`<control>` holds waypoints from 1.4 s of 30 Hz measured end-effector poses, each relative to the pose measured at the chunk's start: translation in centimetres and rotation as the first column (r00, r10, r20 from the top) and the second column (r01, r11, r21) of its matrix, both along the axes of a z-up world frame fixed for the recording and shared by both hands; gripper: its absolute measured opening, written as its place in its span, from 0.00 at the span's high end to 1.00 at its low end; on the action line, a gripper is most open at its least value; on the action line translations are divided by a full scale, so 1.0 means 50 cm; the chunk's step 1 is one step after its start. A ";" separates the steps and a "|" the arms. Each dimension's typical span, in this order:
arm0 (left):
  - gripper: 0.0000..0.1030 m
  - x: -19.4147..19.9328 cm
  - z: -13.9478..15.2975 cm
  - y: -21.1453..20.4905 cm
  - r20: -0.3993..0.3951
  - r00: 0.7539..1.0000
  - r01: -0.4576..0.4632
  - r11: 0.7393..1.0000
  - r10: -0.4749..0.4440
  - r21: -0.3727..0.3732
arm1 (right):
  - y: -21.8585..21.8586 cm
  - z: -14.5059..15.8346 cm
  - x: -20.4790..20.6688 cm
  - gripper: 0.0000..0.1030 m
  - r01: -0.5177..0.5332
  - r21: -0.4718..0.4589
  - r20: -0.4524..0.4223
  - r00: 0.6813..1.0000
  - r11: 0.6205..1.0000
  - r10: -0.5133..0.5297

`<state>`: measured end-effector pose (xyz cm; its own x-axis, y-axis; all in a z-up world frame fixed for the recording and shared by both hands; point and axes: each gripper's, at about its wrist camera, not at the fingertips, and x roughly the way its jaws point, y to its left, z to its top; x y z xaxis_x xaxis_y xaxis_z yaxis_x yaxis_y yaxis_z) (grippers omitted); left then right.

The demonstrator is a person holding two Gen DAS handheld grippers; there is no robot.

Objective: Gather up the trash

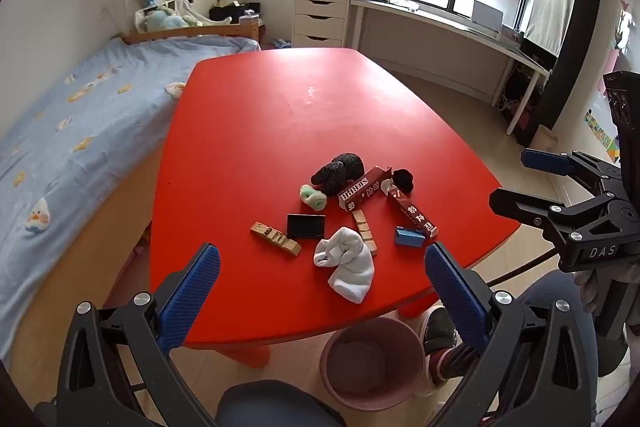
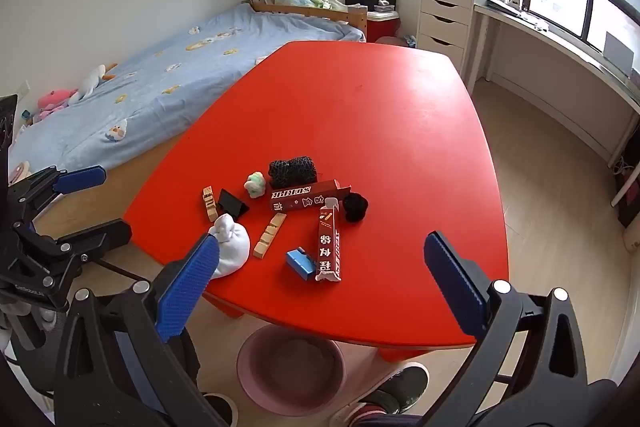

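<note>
Left wrist view: the left gripper (image 1: 322, 267) hangs spread wide and empty above the near edge of the red bench (image 1: 280, 115). The clutter sits bunched toward the near right corner: a white sock (image 1: 348, 265) nearest the edge, two dark red cartons (image 1: 362, 189), a blue box (image 1: 409, 237), wooden strips (image 1: 276, 239), a black card holder (image 1: 306, 225) and black fuzzy lumps (image 1: 338, 173). The far half of the bench is bare. A pink bin (image 1: 370, 363) stands on the floor under the near edge. The right gripper (image 1: 532, 183) hovers off the right edge, spread apart.

Right wrist view: the right gripper (image 2: 322, 267) is wide open, holding nothing, over the near edge. The clutter lies left of centre; the near right corner is free. The pink bin (image 2: 290, 371) sits below the near edge. The left gripper (image 2: 100, 201) floats off the left edge beside the bed (image 2: 160, 83).
</note>
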<state>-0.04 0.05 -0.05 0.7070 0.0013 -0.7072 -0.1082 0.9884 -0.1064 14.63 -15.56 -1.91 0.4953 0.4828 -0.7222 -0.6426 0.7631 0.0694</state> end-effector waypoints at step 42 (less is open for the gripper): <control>0.05 -0.003 -0.002 0.001 -0.003 1.000 -0.026 0.999 0.026 0.029 | -0.003 -0.017 -0.009 0.03 0.012 -0.040 0.024 1.000 0.999 -0.011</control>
<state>-0.21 0.09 -0.17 0.7042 0.0407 -0.7089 -0.1345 0.9879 -0.0769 14.19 -15.73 -2.75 0.5176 0.4481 -0.7289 -0.6351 0.7721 0.0237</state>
